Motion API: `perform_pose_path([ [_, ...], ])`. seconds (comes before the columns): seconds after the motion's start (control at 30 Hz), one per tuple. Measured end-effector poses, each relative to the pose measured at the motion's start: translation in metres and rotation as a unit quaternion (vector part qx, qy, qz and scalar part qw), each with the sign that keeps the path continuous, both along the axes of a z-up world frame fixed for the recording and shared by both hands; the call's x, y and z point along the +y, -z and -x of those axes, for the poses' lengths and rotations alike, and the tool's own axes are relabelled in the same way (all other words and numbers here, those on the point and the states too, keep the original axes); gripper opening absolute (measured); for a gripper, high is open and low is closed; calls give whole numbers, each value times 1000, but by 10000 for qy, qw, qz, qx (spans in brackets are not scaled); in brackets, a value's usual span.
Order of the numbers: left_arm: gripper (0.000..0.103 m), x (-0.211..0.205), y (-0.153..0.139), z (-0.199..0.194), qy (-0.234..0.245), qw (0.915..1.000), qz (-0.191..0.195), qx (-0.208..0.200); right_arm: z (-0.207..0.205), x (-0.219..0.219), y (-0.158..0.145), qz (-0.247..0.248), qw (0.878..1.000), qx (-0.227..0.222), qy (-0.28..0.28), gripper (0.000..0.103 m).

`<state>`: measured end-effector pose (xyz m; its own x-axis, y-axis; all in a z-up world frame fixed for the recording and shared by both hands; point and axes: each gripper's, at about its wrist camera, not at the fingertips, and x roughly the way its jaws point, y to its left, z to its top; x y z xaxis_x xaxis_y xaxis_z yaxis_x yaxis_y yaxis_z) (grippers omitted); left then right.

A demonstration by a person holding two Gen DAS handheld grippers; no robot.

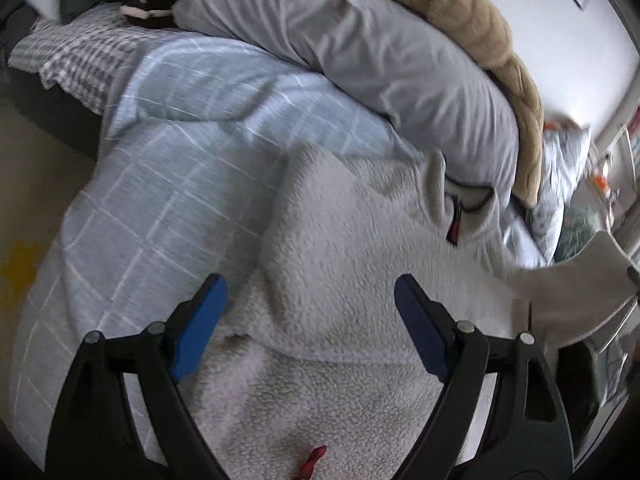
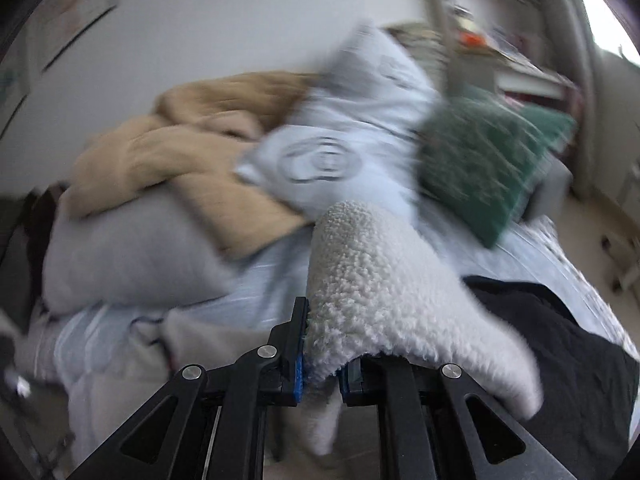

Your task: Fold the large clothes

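A large white fleece jacket (image 1: 360, 264) with a dark-trimmed collar and a red zip pull lies spread on the blue checked bedcover (image 1: 168, 184). My left gripper (image 1: 310, 312) hovers over its middle, its blue pads wide apart and holding nothing. In the right wrist view my right gripper (image 2: 320, 364) is shut on a fold of the same fleece (image 2: 372, 288), which stands up in a hump over the jaws and drapes off to the right. That lifted part (image 1: 576, 280) also shows at the right edge of the left wrist view.
A grey pillow (image 1: 360, 52) and a tan blanket (image 1: 480, 40) are piled along the wall side of the bed. A light printed pillow (image 2: 344, 148) and a green cushion (image 2: 488, 160) lie further along. A black garment (image 2: 560, 344) lies on the bed at the right.
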<state>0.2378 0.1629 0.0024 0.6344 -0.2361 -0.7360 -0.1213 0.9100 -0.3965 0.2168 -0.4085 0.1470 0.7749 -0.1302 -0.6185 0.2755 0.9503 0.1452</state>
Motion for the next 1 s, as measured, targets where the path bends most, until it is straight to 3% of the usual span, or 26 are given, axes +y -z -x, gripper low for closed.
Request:
perform_pose_path([
  [0.13,86,17,-9,3,-157,9994,276,-136,-14,82,7,119,9972,76,-734,12],
  [0.3,86,23,-9,3,-216,9991,348,-118,-35,181,54,35,9865,419,-1580,12],
  [0.5,86,25,-6,3,-206,9986,487,-72,-59,252,153,33,9753,1119,-1905,19],
  [0.67,86,19,-2,0,-121,9989,454,30,-67,282,252,31,9512,2240,-2120,36],
  [0.73,86,11,-1,0,-37,9993,374,73,-56,291,253,423,9522,1940,-2320,42],
  [0.77,86,6,-1,0,20,9994,326,86,-52,292,249,438,9492,1978,-2408,52],
  [0.83,86,-7,-2,1,149,9997,201,74,-45,290,239,317,9443,2075,-2534,62],
  [0.9,86,-29,-5,3,324,9995,30,50,-27,279,221,159,9442,1977,-2629,62],
  [1.0,86,-81,-10,5,974,9946,-353,-68,9,245,198,-88,9572,1647,-2378,62],
])
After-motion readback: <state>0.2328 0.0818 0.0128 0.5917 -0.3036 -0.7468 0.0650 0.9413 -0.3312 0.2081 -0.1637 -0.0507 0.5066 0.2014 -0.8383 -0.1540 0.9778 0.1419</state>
